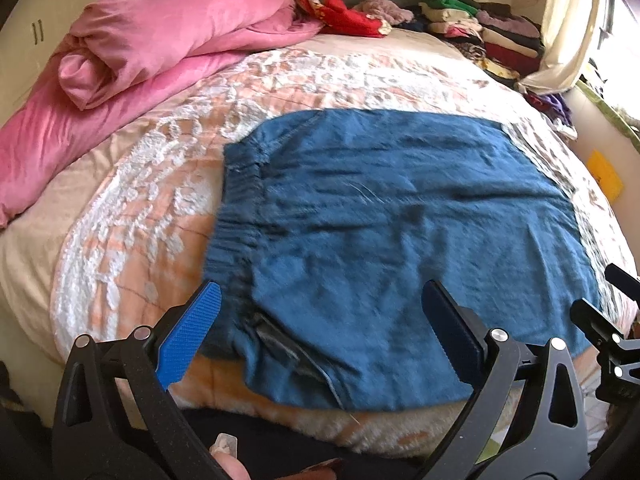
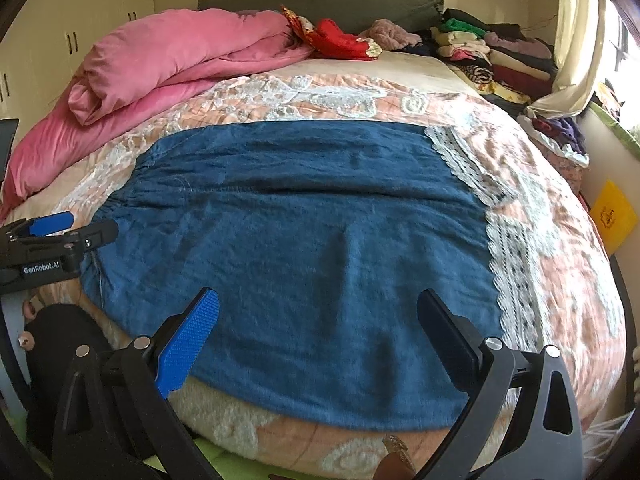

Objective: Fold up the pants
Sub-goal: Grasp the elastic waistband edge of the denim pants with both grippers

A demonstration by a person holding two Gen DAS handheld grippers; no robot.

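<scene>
— So where were the pants (image 1: 392, 240) at that moment?

— Flat on the bed (image 1: 132, 216), spread across the peach and white patterned cover, blue fabric folded into one broad block. From the left wrist view the gathered waistband (image 1: 236, 216) sat on the left side, and the near edge ran close to the front edge of the mattress.

— And the left gripper (image 1: 320, 336)?

— Jaws spread wide, nothing between them. It hung over the near corner by the waistband, one blue finger pad (image 1: 188, 336) over the cover just beside the cloth, the other over the fabric itself. Whether it touched the cloth, I could not tell.

— The right gripper (image 2: 320, 340)?

— Same story: jaws wide apart, gripping nothing, poised above the near edge of the pants toward the side with the lace trim (image 2: 508, 256). That pale lace ran along the right-hand edge of the blue cloth.

— Could each see the other?

— Yes, the left one showed at the left edge of the right wrist view, near the waistband, and the right one poked in at the right edge of the left wrist view.

— What else was on the bed?

— A pink quilt (image 2: 168, 60) bundled at the far left, something red (image 2: 340, 40) by the headboard (image 2: 320, 0), and a stack of folded clothes (image 2: 492, 56) in the far right corner, well apart from the pants.
</scene>
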